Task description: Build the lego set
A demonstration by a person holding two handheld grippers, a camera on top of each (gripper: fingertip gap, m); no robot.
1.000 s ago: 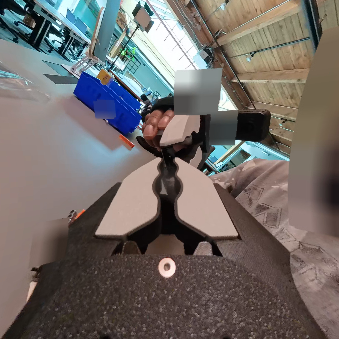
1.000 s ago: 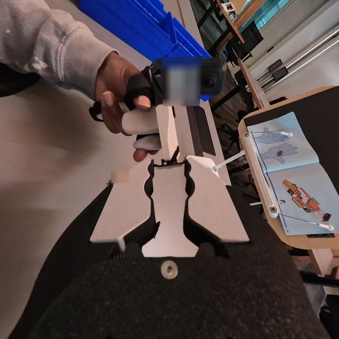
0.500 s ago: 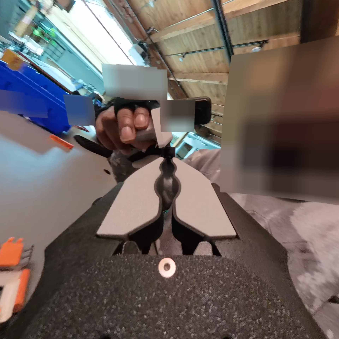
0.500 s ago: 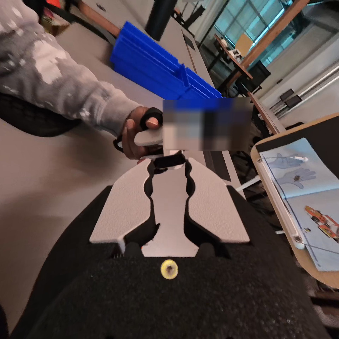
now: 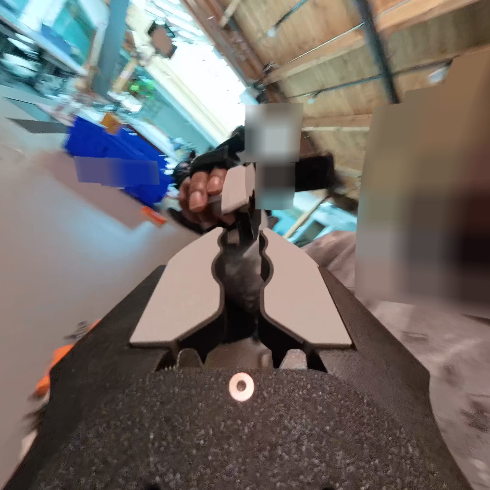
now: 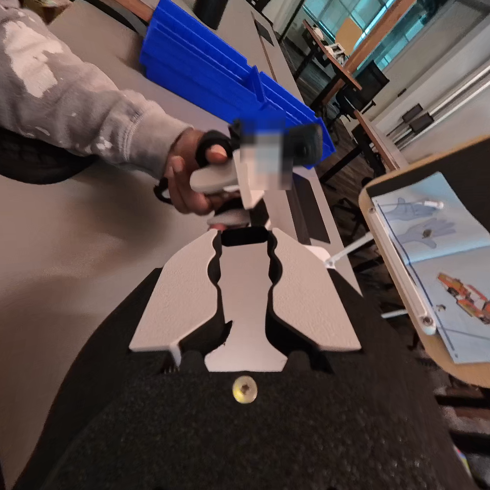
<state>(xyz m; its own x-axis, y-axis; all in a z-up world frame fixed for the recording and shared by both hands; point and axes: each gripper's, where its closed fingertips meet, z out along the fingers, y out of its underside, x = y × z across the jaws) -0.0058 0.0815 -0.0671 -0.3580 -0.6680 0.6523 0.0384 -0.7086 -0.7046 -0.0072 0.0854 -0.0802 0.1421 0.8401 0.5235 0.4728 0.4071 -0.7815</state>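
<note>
My right gripper (image 6: pixel 244 232) is shut on a small black lego piece (image 6: pixel 244 237) that spans the gap between its tips, held above the grey table (image 6: pixel 66 252). My left gripper (image 5: pixel 241 232) faces it tip to tip. Its jaws stand apart, with the black piece (image 5: pixel 245 225) between the tips and narrower than the gap. The view is blurred. The left gripper's fingers (image 6: pixel 212 180) and the hand holding it show in the right wrist view. The right gripper's fingers (image 5: pixel 234 191) show in the left wrist view.
Blue bins (image 6: pixel 212 71) stand at the back of the table and also show in the left wrist view (image 5: pixel 114 148). An instruction booklet (image 6: pixel 437 265) lies open on a wooden stand at the right. Orange lego pieces (image 5: pixel 55 363) lie at the lower left, and another orange piece (image 5: pixel 153 214) by the bins. The tips of both grippers are at nearly the same place.
The left gripper's jaws, closed on the thin black piece before, have parted. The right gripper still holds the piece. Both views have swung and the grippers sit closer together.
</note>
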